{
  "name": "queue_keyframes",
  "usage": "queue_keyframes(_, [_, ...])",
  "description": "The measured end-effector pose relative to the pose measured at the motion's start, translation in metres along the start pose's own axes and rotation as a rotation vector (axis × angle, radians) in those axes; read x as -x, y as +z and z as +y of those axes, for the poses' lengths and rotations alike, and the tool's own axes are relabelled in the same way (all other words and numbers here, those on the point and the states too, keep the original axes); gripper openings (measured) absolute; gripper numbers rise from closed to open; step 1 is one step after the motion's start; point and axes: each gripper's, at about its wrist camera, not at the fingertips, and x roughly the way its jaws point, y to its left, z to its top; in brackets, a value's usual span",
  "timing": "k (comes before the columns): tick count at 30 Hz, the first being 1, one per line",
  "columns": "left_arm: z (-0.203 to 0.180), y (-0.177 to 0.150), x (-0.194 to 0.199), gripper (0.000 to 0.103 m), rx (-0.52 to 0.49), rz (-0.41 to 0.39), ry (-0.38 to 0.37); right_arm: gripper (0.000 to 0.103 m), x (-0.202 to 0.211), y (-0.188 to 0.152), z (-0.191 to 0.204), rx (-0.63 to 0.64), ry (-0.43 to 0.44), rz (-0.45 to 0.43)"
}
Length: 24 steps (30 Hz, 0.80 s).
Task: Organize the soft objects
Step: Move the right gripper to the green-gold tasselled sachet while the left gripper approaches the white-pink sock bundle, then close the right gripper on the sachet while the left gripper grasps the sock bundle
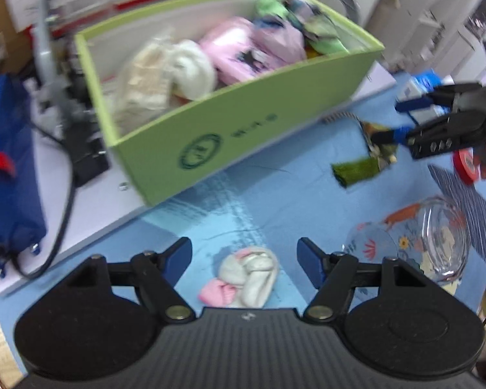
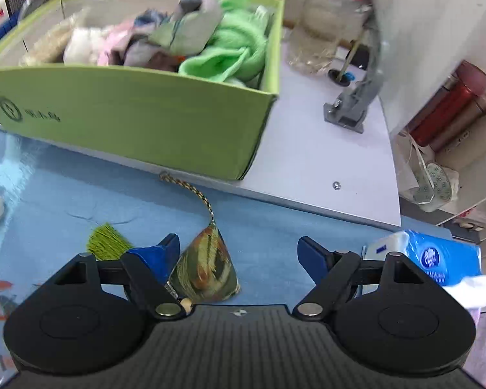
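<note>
right claw [image 2: 238, 253] wide open, empty | pyramid sachet [image 2: 204, 269] near left finger: light, squashy | pinch mid-body, avoid cord

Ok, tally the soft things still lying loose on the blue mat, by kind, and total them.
White and pink sock bundle: 1
Pyramid sachet with green tassel: 1
Total: 2, each between the fingers of an open claw, left claw and right claw.

Open right hand-held gripper [image 2: 238, 253] straddles a brocade sachet [image 2: 207, 267].
</note>
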Motion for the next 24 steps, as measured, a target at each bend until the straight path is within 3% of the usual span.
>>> queue_keyframes(4, [-0.003, 0.004, -0.022, 0.070, -0.042, 0.089, 0.086, 0.066, 0.019, -0.009, -0.012, -0.085, 0.088, -0.089])
queue_keyframes(7, [0.015, -0.005, -0.020, 0.070, 0.025, 0.090, 0.114, 0.066, 0.026, -0.004, -0.015, -0.103, 0.117, -0.121])
queue_keyframes(12, [0.056, -0.039, -0.007, 0.070, 0.171, 0.070, 0.213, 0.067, 0.021, -0.004, -0.013, -0.095, 0.152, -0.128])
queue_keyframes(15, [0.074, -0.057, 0.001, 0.070, 0.258, 0.029, 0.191, 0.067, 0.014, -0.007, -0.013, -0.128, 0.160, -0.118])
queue_keyframes(21, [0.067, -0.074, 0.002, 0.070, 0.262, -0.058, 0.227, 0.069, -0.013, -0.011, -0.004, -0.168, 0.169, -0.083])
queue_keyframes(24, [0.062, -0.077, 0.000, 0.070, 0.246, -0.090, 0.249, 0.069, -0.015, -0.011, 0.007, -0.126, 0.115, -0.110])
